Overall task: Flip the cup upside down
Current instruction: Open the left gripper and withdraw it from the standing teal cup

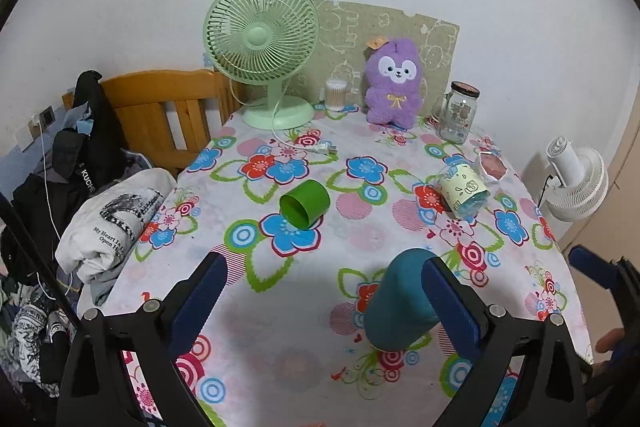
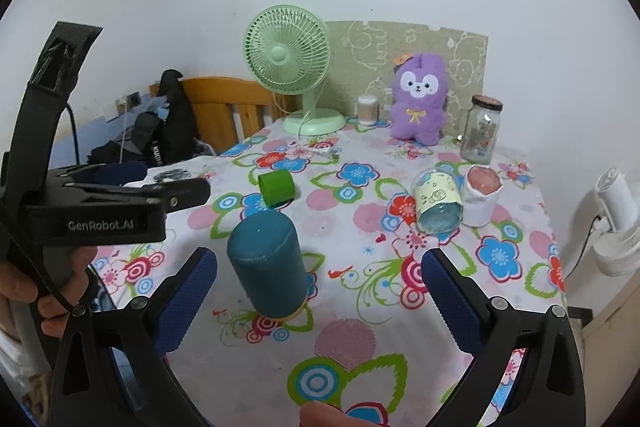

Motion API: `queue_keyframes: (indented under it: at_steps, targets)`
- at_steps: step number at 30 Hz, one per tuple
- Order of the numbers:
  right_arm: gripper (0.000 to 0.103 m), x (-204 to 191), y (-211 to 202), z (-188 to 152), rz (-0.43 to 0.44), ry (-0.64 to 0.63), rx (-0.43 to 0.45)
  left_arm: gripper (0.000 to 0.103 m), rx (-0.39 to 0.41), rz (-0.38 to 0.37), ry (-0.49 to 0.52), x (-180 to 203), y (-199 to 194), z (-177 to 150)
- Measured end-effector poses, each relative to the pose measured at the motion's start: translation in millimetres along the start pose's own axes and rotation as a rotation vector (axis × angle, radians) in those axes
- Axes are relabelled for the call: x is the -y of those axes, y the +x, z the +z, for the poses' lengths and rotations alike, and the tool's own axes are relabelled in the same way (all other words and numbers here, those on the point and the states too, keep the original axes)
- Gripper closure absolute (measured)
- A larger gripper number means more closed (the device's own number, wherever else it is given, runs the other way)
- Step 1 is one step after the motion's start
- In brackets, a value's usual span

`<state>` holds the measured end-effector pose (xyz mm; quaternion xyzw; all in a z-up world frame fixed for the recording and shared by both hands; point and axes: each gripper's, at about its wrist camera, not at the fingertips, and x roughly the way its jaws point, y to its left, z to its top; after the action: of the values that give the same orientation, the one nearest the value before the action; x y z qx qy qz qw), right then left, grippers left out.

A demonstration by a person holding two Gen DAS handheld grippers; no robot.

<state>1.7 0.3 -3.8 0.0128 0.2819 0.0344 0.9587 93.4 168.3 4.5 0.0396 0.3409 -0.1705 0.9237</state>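
The teal cup point(image 2: 266, 267) was seen standing near the front of the floral tablecloth point(image 1: 360, 239), closed end up, with a pale rim showing at its foot, so the flip was judged as good as done. The left gripper point(image 1: 324, 265) was held with its fingers wide apart and nothing between them. In its own view the cup sat close against the right-hand pad, and contact could not be ruled out there. From the right wrist view the cup looked to be standing free. The right gripper point(image 2: 319, 259) was also spread wide and empty, the cup framed just inside its left finger.

What was called for, by this reading, was a clean retreat. Both tools should be drawn straight up and back, and no pad should be swept sideways past the tall, narrow cup, which could be tipped by a light brush. A green cup point(image 1: 306, 203) and a patterned cup point(image 1: 464, 193) were lying on their sides farther back, well clear.
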Motion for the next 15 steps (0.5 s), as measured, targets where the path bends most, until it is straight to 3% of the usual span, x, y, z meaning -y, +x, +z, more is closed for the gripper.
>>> queue_keyframes:
  at_steps: [15]
  targets:
    - [0.000, -25.9, -9.7, 6.0, -0.066, -0.030, 0.038, 0.001, 0.067, -0.029, -0.011, -20.8, -10.4, -13.7]
